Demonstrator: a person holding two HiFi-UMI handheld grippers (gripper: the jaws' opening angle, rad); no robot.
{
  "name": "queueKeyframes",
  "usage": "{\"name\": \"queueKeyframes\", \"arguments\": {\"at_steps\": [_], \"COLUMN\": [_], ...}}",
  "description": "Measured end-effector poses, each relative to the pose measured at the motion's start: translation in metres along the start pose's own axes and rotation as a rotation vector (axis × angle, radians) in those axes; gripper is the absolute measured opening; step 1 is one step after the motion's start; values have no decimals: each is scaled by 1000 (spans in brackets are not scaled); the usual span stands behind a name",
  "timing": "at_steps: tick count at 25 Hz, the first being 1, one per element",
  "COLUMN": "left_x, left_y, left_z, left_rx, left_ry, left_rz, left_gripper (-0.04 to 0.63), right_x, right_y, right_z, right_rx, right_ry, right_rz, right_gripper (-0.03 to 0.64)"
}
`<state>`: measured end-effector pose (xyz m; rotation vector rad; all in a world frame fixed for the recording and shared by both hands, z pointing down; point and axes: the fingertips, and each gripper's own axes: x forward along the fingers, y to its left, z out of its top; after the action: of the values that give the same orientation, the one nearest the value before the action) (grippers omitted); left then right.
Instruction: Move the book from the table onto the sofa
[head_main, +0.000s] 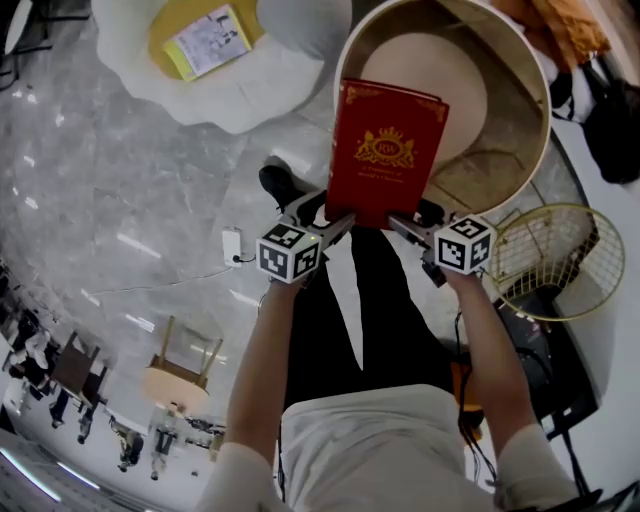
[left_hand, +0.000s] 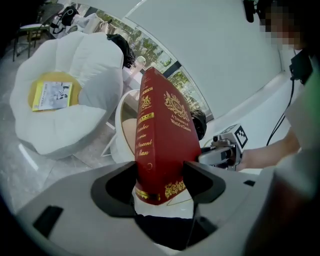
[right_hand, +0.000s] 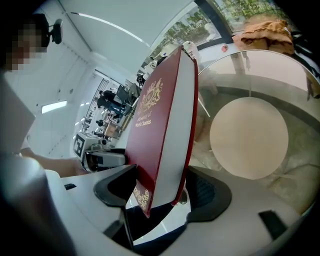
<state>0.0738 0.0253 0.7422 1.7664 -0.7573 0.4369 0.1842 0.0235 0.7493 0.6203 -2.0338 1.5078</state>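
Note:
A thick red book (head_main: 385, 150) with gold print is held up in the air over the near rim of the round table (head_main: 540, 150). My left gripper (head_main: 335, 225) is shut on its lower left corner, at the spine (left_hand: 150, 145). My right gripper (head_main: 405, 228) is shut on its lower right corner, at the page edge (right_hand: 175, 150). The book (right_hand: 155, 130) stands roughly upright between both sets of jaws. The white flower-shaped sofa (head_main: 215, 95) lies up and to the left, also seen as the white sofa (left_hand: 75, 105) in the left gripper view.
A yellow cushion with a thin booklet (head_main: 208, 40) rests on the sofa seat. A round wooden disc (right_hand: 248, 137) sits inside the table. A gold wire basket (head_main: 550, 260) stands right. The person's legs and shoes (head_main: 278, 185) are below the book.

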Motion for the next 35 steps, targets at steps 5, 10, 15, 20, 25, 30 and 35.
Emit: {"name": "queueKeyframes", "arguments": {"at_steps": [5,10,15,20,25,30,35], "left_x": [-29,-61,-98,-127,-153,-168,-172], "left_y": [25,66,111,146,180,206,230], "left_z": [12,27,46,62,79,94,101], "left_rx": [-15,-50,-56,-63,-63,-74,-94], "left_ry": [-37,-59,-70,-81,-93,-118,-148], "left_rz": [9,9,14,18,27,37,60], "left_gripper": [296,296,296,296,296,296,296], "right_x": [28,69,116,153,189,216,240], "right_y": [25,52,85,109,130,142,143], "right_z": [18,42,68,88,111,133,148], "right_rx": [-26,-54,-69,-84,-104,-145,-187], "right_ry": [4,25,38,49,63,77,110], "right_rz": [10,12,10,14,21,28,35], "right_gripper": [325,325,325,325,325,325,325]}}
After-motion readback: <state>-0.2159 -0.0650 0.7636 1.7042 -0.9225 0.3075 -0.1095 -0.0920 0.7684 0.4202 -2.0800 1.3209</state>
